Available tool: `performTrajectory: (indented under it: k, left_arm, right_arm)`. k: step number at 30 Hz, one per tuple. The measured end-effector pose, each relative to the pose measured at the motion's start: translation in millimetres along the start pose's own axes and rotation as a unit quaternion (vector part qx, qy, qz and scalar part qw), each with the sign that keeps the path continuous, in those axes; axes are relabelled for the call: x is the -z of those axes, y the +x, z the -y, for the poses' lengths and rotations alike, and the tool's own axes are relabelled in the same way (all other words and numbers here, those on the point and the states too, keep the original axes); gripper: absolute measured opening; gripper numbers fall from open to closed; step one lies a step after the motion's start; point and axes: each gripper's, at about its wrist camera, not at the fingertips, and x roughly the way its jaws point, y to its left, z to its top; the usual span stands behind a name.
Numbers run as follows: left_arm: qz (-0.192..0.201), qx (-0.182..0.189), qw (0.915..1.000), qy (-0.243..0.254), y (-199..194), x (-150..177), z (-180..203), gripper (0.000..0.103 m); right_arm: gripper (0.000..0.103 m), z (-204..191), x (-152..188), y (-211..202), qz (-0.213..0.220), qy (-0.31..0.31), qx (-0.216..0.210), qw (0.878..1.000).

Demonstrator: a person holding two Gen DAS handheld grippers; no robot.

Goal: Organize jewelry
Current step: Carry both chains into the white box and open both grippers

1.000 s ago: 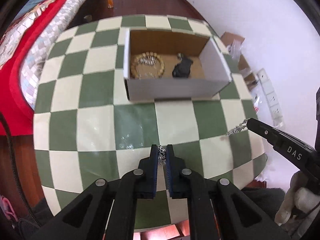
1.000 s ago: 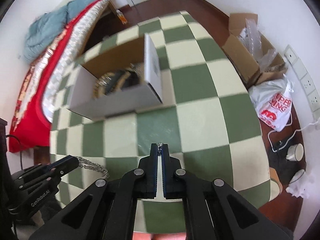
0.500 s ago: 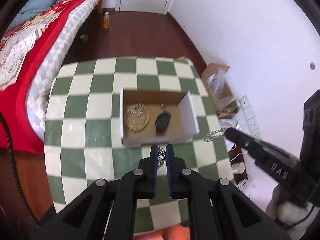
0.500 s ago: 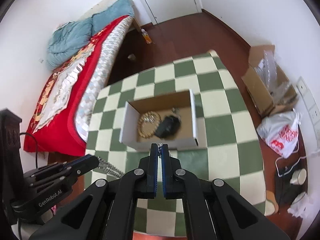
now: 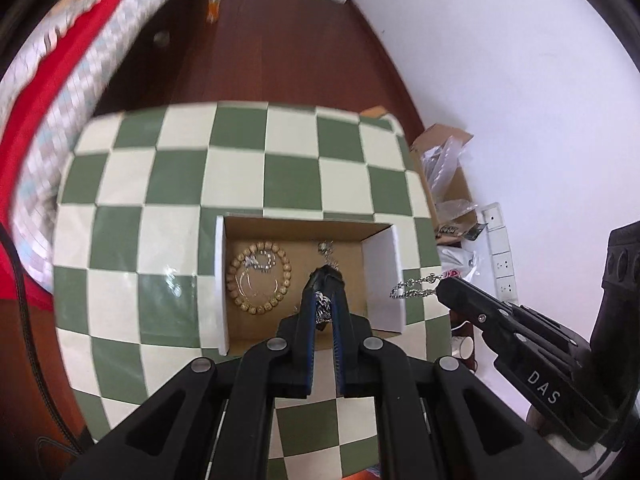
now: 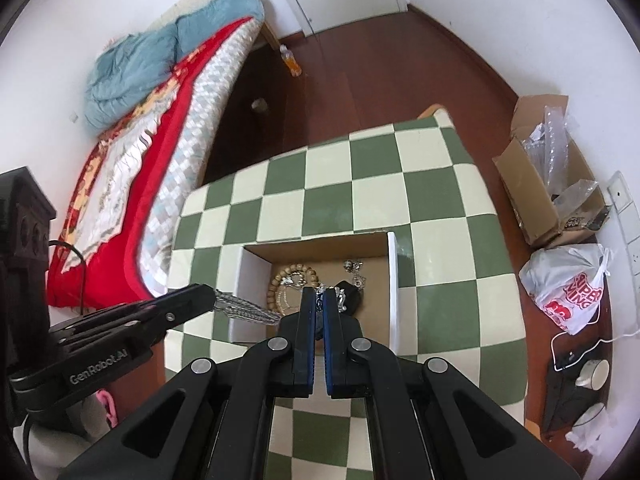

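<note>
A silver chain is stretched between my two grippers, high above the green-and-cream checked table (image 5: 140,240) (image 6: 440,260). My left gripper (image 5: 323,282) is shut on one end of the chain (image 5: 322,308). From the right, my right gripper (image 5: 444,286) holds the other end (image 5: 416,286). In the right wrist view, my right gripper (image 6: 320,294) is shut on chain links (image 6: 340,294), and my left gripper (image 6: 208,294) trails chain (image 6: 244,308). Below both sits an open cardboard box (image 5: 219,280) (image 6: 392,280) holding a wooden bead bracelet (image 5: 258,276) (image 6: 292,272), a dark item (image 6: 352,298) and a small silver piece (image 5: 326,248).
A bed with a red quilt (image 5: 32,60) (image 6: 120,160) runs along the table's left side. On the floor to the right are a cardboard carton with plastic wrap (image 6: 548,184), a white shopping bag (image 6: 572,292) and cups (image 6: 592,372). An orange bottle (image 6: 292,62) stands by the far door.
Both grippers have risen and moved forward with the chain, from over the table's near squares to above the box. The table looks smaller and the box now lies under the fingertips.
</note>
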Motion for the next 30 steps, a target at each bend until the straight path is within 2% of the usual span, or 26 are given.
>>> performTrajectory:
  k: [5,10,14,16,17,18,19,20,21,22,24,25,26,27,30]
  left_arm:
    - [-0.031,0.003,0.9991,-0.027,32.2,-2.8,-13.2,0.005]
    - [-0.046,-0.001,0.9985,-0.029,46.4,-7.6,-15.1,0.006]
    - [-0.031,-0.016,0.9991,-0.024,39.0,-14.8,-11.8,0.008]
    - [-0.024,-0.038,0.9987,-0.024,33.6,-19.3,-11.8,0.011]
    - [-0.020,-0.051,0.9982,-0.024,29.9,-21.1,-12.7,0.012]
    - [-0.010,-0.064,0.9976,-0.023,24.8,-22.0,-13.9,0.019]
    - [-0.002,-0.075,0.9970,-0.021,20.8,-22.8,-15.9,0.025]
    - [0.006,-0.089,0.9959,-0.019,16.5,-23.0,-17.5,0.044]
    - [0.015,-0.106,0.9941,-0.017,11.8,-22.9,-19.5,0.067]
    - [0.027,-0.125,0.9916,-0.016,6.1,-21.7,-22.2,0.077]
    - [0.047,-0.161,0.9859,-0.009,-3.8,-17.1,-27.5,0.083]
    - [0.049,-0.177,0.9829,-0.007,-5.8,-14.8,-30.3,0.088]
    - [0.050,-0.193,0.9799,-0.007,-7.1,-11.9,-32.7,0.098]
    - [0.049,-0.211,0.9762,-0.006,-8.7,-7.0,-36.1,0.103]
    - [0.046,-0.238,0.9703,-0.007,-9.0,6.2,-43.9,0.103]
  right_arm:
    - [0.003,11.2,-7.1,40.4,-0.033,0.006,0.010,0.999]
    - [0.003,18.8,-13.6,68.6,-0.057,0.009,0.023,0.998]
    - [0.004,22.5,-18.1,80.8,-0.078,0.018,0.027,0.996]
    - [0.006,21.7,-19.4,80.0,-0.075,0.013,0.039,0.996]
    - [0.015,21.6,-20.0,78.8,-0.076,0.015,0.042,0.996]
    - [0.025,21.5,-20.0,77.7,-0.076,0.014,0.047,0.996]
    - [0.048,20.5,-19.8,76.3,-0.077,0.012,0.056,0.995]
    - [0.066,19.6,-19.4,74.0,-0.077,0.010,0.059,0.995]
    - [0.070,17.9,-18.4,71.6,-0.077,0.006,0.067,0.995]
    - [0.072,15.4,-17.1,69.2,-0.078,0.001,0.075,0.994]
    - [0.074,11.3,-14.3,65.1,-0.080,-0.009,0.091,0.993]
    - [0.086,10.1,-12.2,63.7,-0.084,-0.012,0.101,0.991]
    - [0.096,8.2,-9.1,62.5,-0.088,-0.016,0.111,0.990]
    - [0.101,6.0,-5.9,61.8,-0.090,-0.022,0.124,0.988]
    - [0.102,-0.4,5.3,60.4,-0.094,-0.040,0.156,0.983]
